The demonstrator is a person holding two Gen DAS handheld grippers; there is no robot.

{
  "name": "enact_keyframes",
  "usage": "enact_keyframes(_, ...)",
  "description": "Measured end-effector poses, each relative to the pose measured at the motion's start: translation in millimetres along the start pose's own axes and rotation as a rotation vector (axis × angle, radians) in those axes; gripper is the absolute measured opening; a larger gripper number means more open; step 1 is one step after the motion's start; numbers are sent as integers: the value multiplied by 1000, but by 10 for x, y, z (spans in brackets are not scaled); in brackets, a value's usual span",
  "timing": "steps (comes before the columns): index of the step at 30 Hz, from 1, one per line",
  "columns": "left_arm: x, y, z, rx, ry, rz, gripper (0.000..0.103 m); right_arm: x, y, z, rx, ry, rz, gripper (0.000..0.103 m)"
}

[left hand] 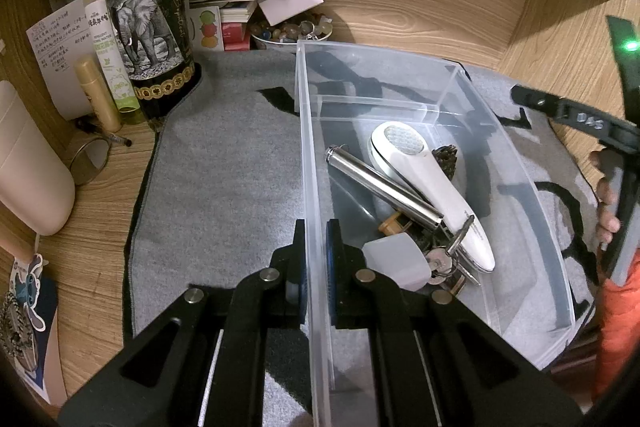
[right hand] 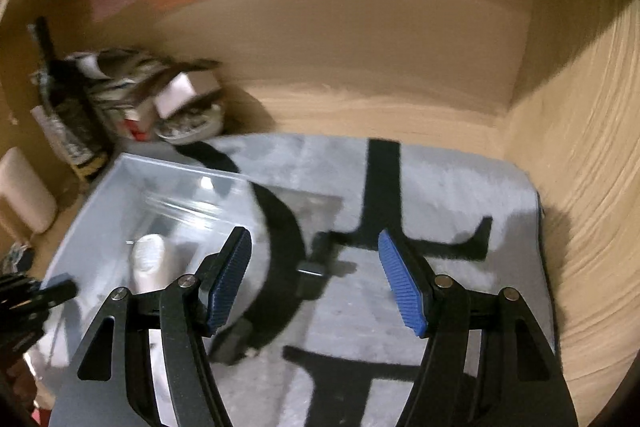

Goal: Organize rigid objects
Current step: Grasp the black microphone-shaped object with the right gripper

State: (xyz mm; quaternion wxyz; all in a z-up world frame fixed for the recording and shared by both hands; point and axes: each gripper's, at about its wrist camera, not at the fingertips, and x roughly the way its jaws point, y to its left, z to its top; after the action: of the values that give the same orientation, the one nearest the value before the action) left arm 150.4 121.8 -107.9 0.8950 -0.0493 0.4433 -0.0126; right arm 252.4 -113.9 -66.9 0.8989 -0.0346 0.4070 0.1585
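L tool [left hand: 316,259] is clamping the clear bin's [left hand: 440,83] left wall; R tool [right hand: 316,283] is hanging wide open over a small dark item [right hand: 310,273] — lying just ahead, between its fingers, R nearer.

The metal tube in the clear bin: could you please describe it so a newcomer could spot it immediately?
Find the clear plastic bin on the grey mat. Inside its larger compartment, the metal tube lies diagonally against the white handheld device, above the keys. It is the only shiny, straight silver cylinder there.

The left gripper [left hand: 316,247] is pinching the clear bin's [left hand: 310,163] left wall; a silver tube [left hand: 384,187] is lying inside.
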Motion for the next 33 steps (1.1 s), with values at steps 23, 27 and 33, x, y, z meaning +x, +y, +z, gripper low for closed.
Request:
enact_keyframes(23, 9, 1, 13, 4, 3, 4, 6, 629, 70, -252, -25, 171, -2, 35)
enact_keyframes(27, 9, -1, 12, 4, 3, 4, 6, 647, 91, -272, -39, 179, -4, 23)
enact_keyframes(33, 9, -2, 12, 4, 4, 4, 6, 572, 101, -281, -43, 156, -5, 22)
